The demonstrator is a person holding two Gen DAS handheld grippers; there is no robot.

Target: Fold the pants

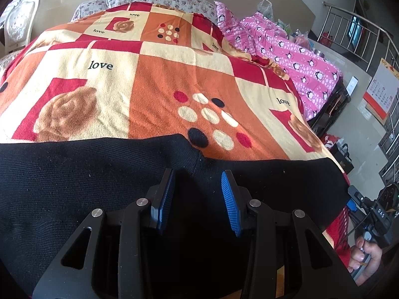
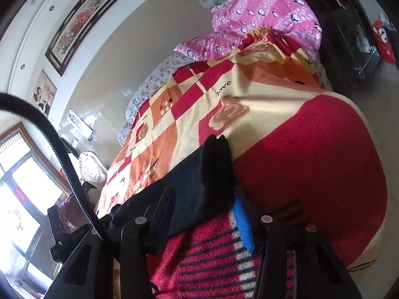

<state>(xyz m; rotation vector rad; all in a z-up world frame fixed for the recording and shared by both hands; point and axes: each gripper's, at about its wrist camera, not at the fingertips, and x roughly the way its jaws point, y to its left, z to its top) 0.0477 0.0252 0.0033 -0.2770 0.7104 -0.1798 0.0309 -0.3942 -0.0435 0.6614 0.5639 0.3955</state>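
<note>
Left gripper [image 1: 197,199] hangs over the black pants [image 1: 74,186], its jaws spread apart with nothing between them; the ribbed blue pads [image 1: 230,204] face each other across bare dark cloth. Pants lie flat across the near edge of the blanket [image 1: 149,79], spanning almost the full width of the left view, with a small notch in the far edge just ahead of the fingertips, probably the crotch or a meeting of folded layers. Fabric is a fine ribbed knit, matte, slightly linty; judged soft, limp and light, so it should drape and sag from any single pinch point and wants two holds at once. Blanket is fleecy, in orange, cream and red squares with roses, dots and the word "love"; its nap likely drags on the knit. Right gripper [image 2: 203,214] sits at the pants' end [image 2: 212,164], where several layers stack into a thick blunt edge. Jaws stand wide here too, one finger on each side of that stack, not clamped. Best hold, in my judgement: through all layers at this end, left gripper on the matching far-edge corner. Pink penguin-print quilt [image 1: 299,57] lies bunched further right, well apart.
</note>
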